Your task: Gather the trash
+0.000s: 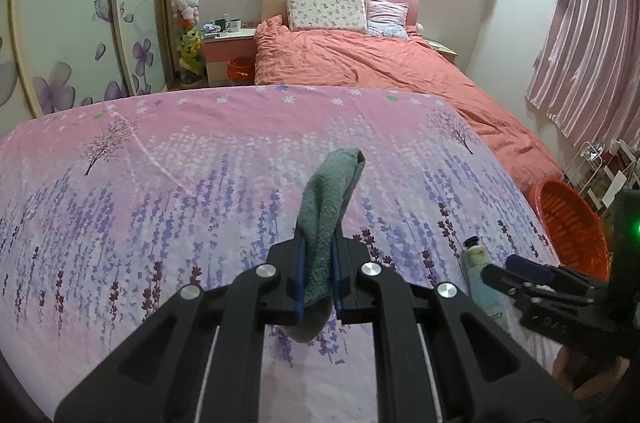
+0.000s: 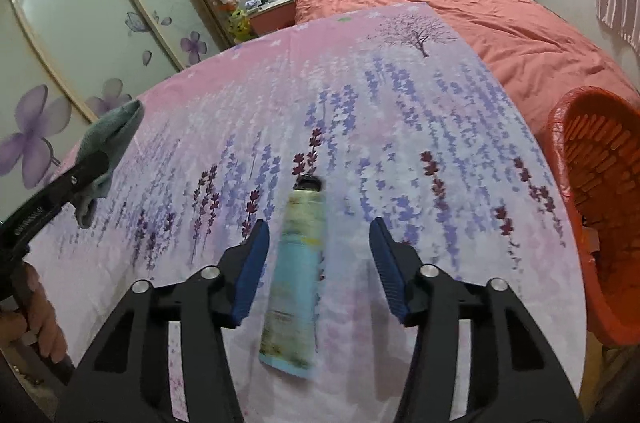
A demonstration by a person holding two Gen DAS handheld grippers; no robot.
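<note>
My left gripper [image 1: 318, 263] is shut on a grey-green cloth [image 1: 330, 207] and holds it above the flowered sheet [image 1: 160, 183]; the cloth also shows at the left of the right wrist view [image 2: 108, 139]. A light blue squeeze tube [image 2: 298, 275] with a black cap lies flat on the sheet. My right gripper [image 2: 318, 263] is open, its blue pads [image 2: 252, 271] on either side of the tube and apart from it. The tube [image 1: 480, 275] and the right gripper [image 1: 520, 271] show at the lower right of the left wrist view.
An orange basket [image 2: 600, 191] stands just off the sheet's right edge, also in the left wrist view [image 1: 572, 227]. Behind lie a bed with a salmon duvet [image 1: 380, 63], a nightstand [image 1: 228, 51] with mugs, a second orange bin [image 1: 240, 69], wardrobe doors and curtains.
</note>
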